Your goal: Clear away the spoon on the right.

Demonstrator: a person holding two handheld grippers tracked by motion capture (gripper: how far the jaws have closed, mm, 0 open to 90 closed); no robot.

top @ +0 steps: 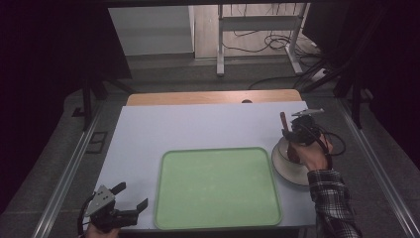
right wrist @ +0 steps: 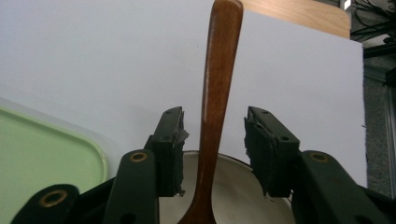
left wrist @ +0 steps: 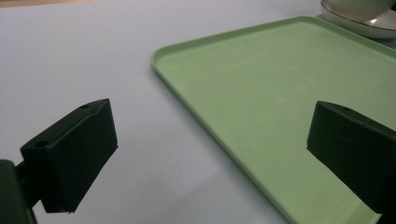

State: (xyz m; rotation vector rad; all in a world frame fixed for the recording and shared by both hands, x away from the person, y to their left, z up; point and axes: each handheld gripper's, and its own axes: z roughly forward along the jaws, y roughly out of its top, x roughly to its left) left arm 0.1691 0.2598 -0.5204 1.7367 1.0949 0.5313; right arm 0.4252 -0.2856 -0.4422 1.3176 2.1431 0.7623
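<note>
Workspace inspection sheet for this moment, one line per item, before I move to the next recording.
Surface: pale table, wooden strip at far edge.
Job's things: brown wooden spoon stands in white bowl on a saucer; green tray, nothing on it.
Clutter: nothing seen.
Grippers: right gripper straddles the spoon handle, pads not touching; left gripper open, near corner, holds nothing.
Cables: one trails from right gripper; more on the floor beyond.
Surroundings: dark room, metal frame legs behind.

Brown wooden spoon (right wrist: 219,84), glossy, slender handle rising clear of a white bowl (right wrist: 233,196), head down inside it, bowl on a white saucer (top: 287,171) just right of the tray.
</note>
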